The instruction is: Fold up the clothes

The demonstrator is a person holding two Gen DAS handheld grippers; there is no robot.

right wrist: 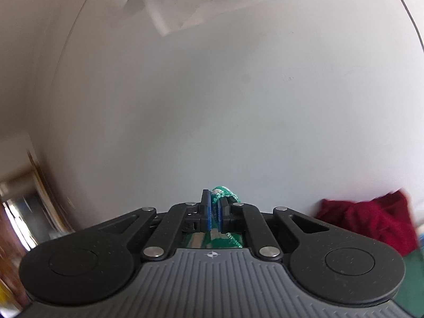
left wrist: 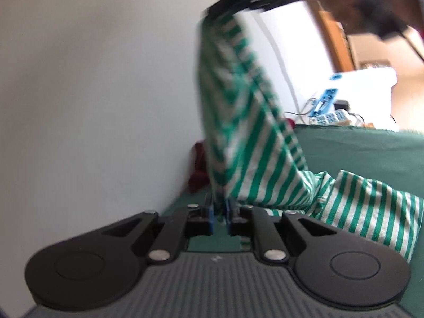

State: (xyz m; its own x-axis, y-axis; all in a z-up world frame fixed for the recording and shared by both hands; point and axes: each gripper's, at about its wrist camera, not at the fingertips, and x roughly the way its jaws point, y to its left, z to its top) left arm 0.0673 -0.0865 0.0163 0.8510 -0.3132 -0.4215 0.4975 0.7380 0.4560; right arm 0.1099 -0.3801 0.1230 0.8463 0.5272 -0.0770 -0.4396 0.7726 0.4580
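A green-and-white striped garment [left wrist: 249, 137] hangs stretched between my two grippers. My left gripper [left wrist: 220, 212] is shut on its lower edge, just above the green table cover [left wrist: 371, 156]. The rest of the garment drapes onto the cover at the right. In the left wrist view my right gripper [left wrist: 238, 2] is high up, blurred, holding the garment's top edge. In the right wrist view my right gripper [right wrist: 215, 206] is shut on a bunched green edge of the striped garment [right wrist: 224, 192], facing a white wall.
A dark red cloth [left wrist: 198, 169] lies by the wall, also in the right wrist view [right wrist: 371, 220]. A white wall [left wrist: 92, 92] is close behind. Blue-and-white items and cables [left wrist: 326, 106] sit beyond the table's far edge. A wooden door frame [left wrist: 336, 42] is at the right.
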